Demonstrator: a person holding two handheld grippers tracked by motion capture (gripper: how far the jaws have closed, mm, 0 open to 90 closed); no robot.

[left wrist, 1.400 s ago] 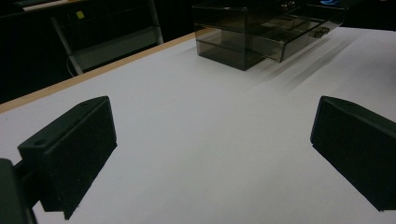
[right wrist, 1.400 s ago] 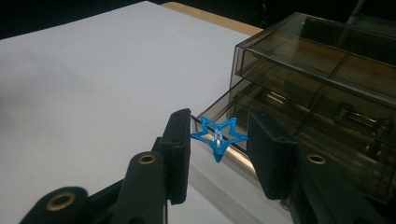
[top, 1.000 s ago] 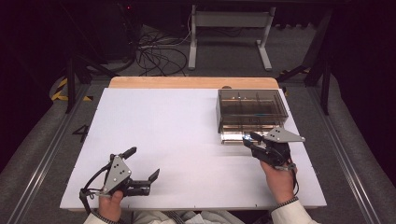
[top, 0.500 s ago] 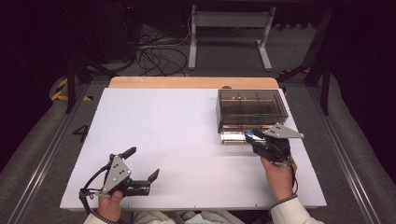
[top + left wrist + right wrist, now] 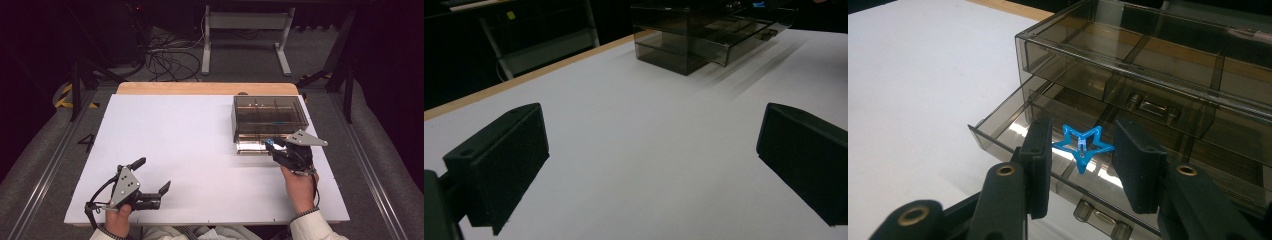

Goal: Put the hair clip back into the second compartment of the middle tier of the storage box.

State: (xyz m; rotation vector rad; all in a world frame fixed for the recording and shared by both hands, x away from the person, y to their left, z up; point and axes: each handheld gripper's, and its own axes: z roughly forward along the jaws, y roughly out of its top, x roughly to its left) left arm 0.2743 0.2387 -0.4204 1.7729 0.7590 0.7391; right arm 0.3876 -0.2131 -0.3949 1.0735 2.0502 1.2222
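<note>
A small blue star [image 5: 1082, 145] sits between the pads of my right gripper [image 5: 1083, 142], which is shut on it, its points touching both jaws. The star hangs just above the pulled-out lower drawer [image 5: 1008, 117] of a smoky transparent drawer box [image 5: 1148, 60]. From above, the right gripper [image 5: 274, 147] stands at the box's [image 5: 270, 115] front edge with the star [image 5: 270, 143] at its tip. My left gripper [image 5: 152, 174] rests near the front left of the white table [image 5: 200, 135], jaws wide open and nothing between them [image 5: 649, 160].
The drawer box [image 5: 704, 35] stands at the table's back right, its drawers split into several compartments. A wooden strip [image 5: 200, 88] runs along the far edge. Cables [image 5: 170, 60] and a stand's legs [image 5: 245, 25] lie on the floor beyond.
The right gripper with the star has edged slightly toward the open drawer. The left gripper has not moved.
</note>
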